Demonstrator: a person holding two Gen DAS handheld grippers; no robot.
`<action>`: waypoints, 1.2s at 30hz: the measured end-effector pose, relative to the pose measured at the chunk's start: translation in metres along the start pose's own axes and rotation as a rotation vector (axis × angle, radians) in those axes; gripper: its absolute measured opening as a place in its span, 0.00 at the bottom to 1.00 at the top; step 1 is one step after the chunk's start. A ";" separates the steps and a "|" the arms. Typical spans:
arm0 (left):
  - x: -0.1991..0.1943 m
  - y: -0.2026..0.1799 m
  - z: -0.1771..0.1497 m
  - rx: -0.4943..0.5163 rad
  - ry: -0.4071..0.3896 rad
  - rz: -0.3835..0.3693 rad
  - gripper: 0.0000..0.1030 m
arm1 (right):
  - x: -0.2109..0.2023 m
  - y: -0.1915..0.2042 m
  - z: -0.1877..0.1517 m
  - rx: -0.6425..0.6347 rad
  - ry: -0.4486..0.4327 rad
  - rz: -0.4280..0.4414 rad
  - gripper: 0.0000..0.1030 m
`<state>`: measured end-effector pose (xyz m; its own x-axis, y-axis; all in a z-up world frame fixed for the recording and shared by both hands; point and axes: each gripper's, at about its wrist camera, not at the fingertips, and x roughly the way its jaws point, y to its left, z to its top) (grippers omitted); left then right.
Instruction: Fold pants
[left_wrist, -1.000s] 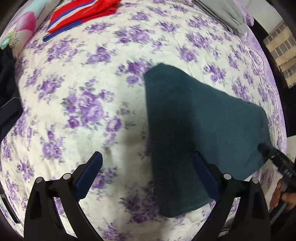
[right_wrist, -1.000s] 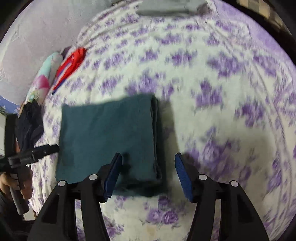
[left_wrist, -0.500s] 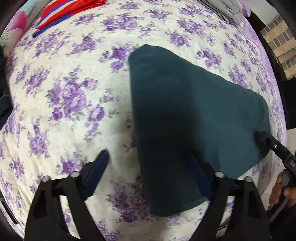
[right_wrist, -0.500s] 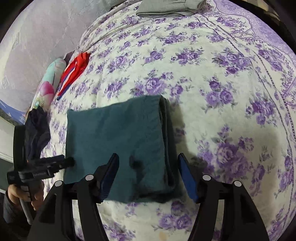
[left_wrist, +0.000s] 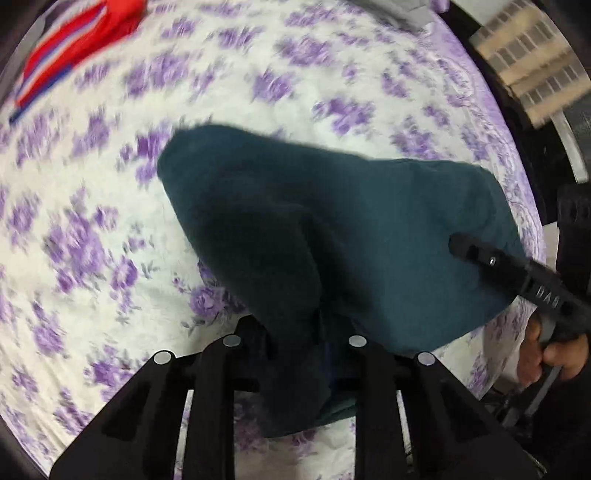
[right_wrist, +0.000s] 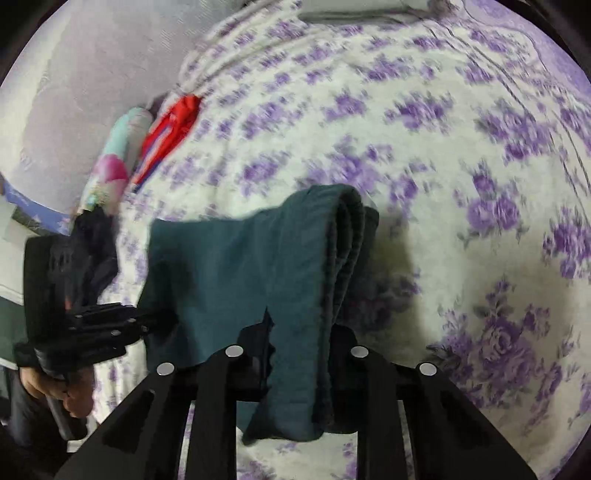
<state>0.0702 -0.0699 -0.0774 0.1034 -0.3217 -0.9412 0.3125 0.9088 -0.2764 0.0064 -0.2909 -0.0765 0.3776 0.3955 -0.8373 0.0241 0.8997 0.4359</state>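
**Pants** (left_wrist: 351, 229) — dark teal, soft matte knit, already folded into a thick, roughly rectangular pad. They lie on the bed (left_wrist: 92, 221) near its front edge; the near edge of the pants is lifted off the cover, the far edge still rests on it. Stacked layers with rounded fold lines show along the pants' right side in the right wrist view. Long axis: appears to run side to side between the two grippers.

**Left gripper** (left_wrist: 295, 354) — black fingers closed together on the near left corner of the pants; cloth bunches and hangs between them.

**Right gripper** (right_wrist: 295, 354) — fingers closed on the near right corner of the pants, over the layered edge.

**Relation for the next move** — the pants stretch straight ahead and away from both grippers, each equally near its own corner. Judged: the held edge goes forward over the far edge.

**Bed cover** — white, quilted, purple flower print. Beyond the pants, far left: a red striped garment (left_wrist: 74, 48).
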 end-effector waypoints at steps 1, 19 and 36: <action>-0.009 0.000 0.001 -0.004 -0.030 -0.014 0.19 | -0.008 0.006 0.004 -0.022 -0.019 0.015 0.19; -0.103 0.138 0.072 -0.210 -0.324 0.109 0.20 | 0.044 0.157 0.155 -0.390 -0.170 0.076 0.20; -0.021 0.218 0.058 -0.434 -0.244 0.261 0.82 | 0.156 0.131 0.162 -0.390 -0.054 -0.210 0.79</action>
<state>0.1909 0.1192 -0.1068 0.3569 -0.0769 -0.9310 -0.1643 0.9759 -0.1436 0.2188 -0.1415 -0.0964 0.4501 0.1957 -0.8713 -0.2414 0.9660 0.0923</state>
